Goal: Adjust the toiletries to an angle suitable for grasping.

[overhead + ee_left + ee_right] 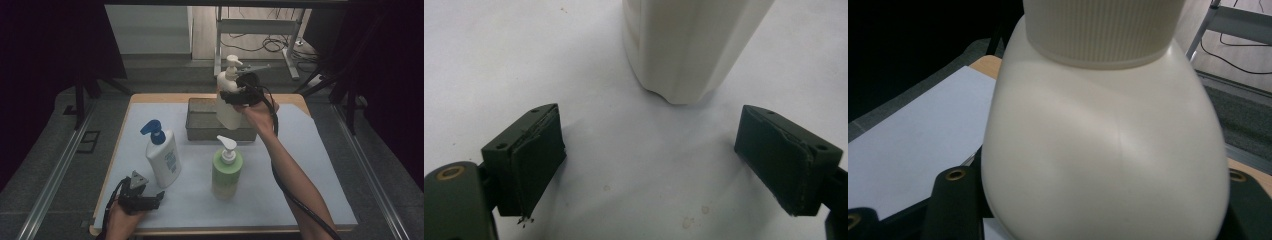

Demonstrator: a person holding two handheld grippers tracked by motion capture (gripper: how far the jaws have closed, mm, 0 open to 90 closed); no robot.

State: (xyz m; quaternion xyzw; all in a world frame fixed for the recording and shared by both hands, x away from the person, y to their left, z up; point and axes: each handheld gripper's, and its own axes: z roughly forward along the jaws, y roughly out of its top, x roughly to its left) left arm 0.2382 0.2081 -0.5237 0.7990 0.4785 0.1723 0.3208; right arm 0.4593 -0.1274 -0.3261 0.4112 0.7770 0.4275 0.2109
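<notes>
Right claw holds a cream pump bottle above the grey tray; left claw rests open near the blue-capped bottle.

High view: the right claw [239, 92] grips the cream pump bottle [227, 102] at its shoulder, held upright and lifted over the grey tray [200, 127] at the far side of the surface [310, 165]. Nearer than the tray stand a white bottle with a blue pump [162, 155] and a green bottle [226, 170], apart from each other. The left claw [150, 200] lies low, just beside the blue-pump bottle's base.
Left gripper view: the left claw [651, 160] gapes wide with nothing between its pads; the white bottle's base [689, 50] stands just ahead.
Right gripper view: the cream bottle [1103, 150] sits clamped between the jaws, ribbed collar on top.
</notes>
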